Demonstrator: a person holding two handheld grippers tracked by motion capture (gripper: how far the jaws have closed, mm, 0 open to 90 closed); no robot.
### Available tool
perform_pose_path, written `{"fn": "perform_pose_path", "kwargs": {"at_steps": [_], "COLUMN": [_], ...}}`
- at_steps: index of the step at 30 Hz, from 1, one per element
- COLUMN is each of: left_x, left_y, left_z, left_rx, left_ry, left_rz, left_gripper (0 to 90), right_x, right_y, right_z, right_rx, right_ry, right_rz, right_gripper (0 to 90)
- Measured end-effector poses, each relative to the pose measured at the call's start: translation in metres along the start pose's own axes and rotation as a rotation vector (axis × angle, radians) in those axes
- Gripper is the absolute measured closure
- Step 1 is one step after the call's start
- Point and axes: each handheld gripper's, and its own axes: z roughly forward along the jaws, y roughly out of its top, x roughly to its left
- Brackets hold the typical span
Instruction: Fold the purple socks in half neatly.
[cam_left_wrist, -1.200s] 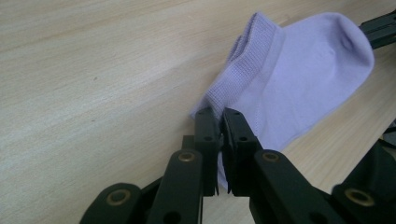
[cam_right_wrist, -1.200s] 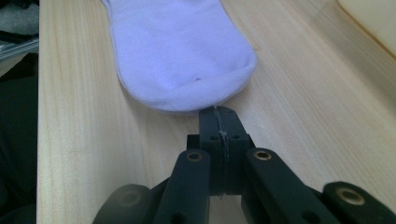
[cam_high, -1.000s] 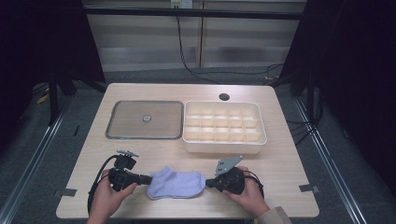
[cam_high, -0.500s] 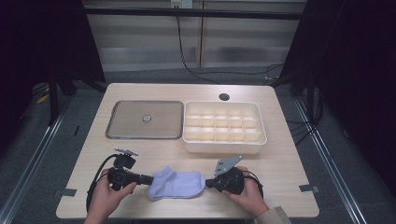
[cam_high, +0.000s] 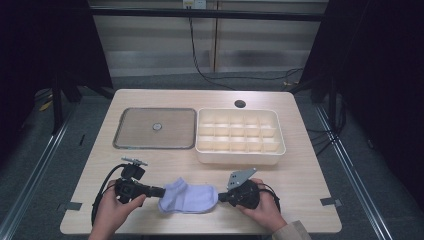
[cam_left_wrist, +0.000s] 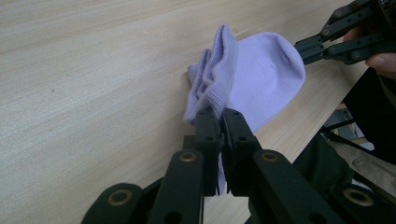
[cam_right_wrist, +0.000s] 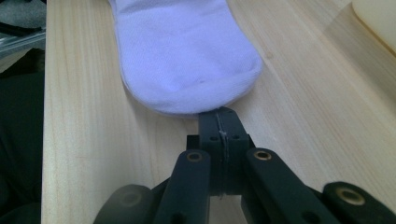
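We have the sock (cam_high: 189, 197) stretched flat between us at the near edge of the tabletop (cam_high: 300, 175). The left gripper (cam_left_wrist: 220, 114) is clamped on the ribbed cuff; the right gripper (cam_right_wrist: 219, 114) looks pinched on the rounded toe, though the fabric between its jaws is hard to make out. This looks like the laying-out step. Next we probably fold it, bringing one end over the other. It is soft pale lilac knit; beyond sit a divided cream plastic box (cam_high: 239, 136) and a flat metal tray (cam_high: 155, 128).

Metal tray (cam_high: 154, 128) beside compartmented white box (cam_high: 240, 136)
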Motion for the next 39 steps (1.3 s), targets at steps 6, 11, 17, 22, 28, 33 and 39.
{"fn": "perform_pose_path", "kwargs": {"at_steps": [6, 11, 17, 22, 28, 33, 39], "left_x": [-0.002, -0.007, -0.013, -0.016, -0.015, -0.005, 0.003], "left_y": [0.002, 0.004, 0.007, 0.009, 0.010, 0.003, -0.003], "left_z": [-0.002, -0.003, -0.003, -0.002, -0.002, -0.001, 0.000], "left_rx": [0.002, -0.017, -0.014, -0.002, 0.013, 0.023, 0.069], "left_ry": [-0.009, -0.016, -0.019, -0.018, 0.010, 0.033, 0.081], "left_rz": [0.003, -0.015, -0.007, 0.001, -0.005, -0.050, -0.035], "left_gripper": [85.8, 85.8, 85.7, 85.8, 85.8, 85.8, 85.7], "right_x": [0.002, 0.004, 0.004, 0.003, 0.003, 0.003, 0.003], "right_y": [0.003, 0.004, 0.005, 0.005, 0.006, 0.006, 0.006], "right_z": [0.002, 0.004, 0.005, 0.005, 0.007, 0.007, 0.007], "right_rx": [-0.004, 0.002, 0.000, -0.001, -0.003, -0.003, 0.000], "right_ry": [0.002, 0.005, 0.010, 0.010, 0.011, 0.010, 0.010], "right_rz": [-0.005, -0.010, -0.005, -0.008, -0.021, -0.021, -0.024], "right_gripper": [89.8, 89.8, 89.6, 89.5, 89.4, 89.0, 88.7]}}
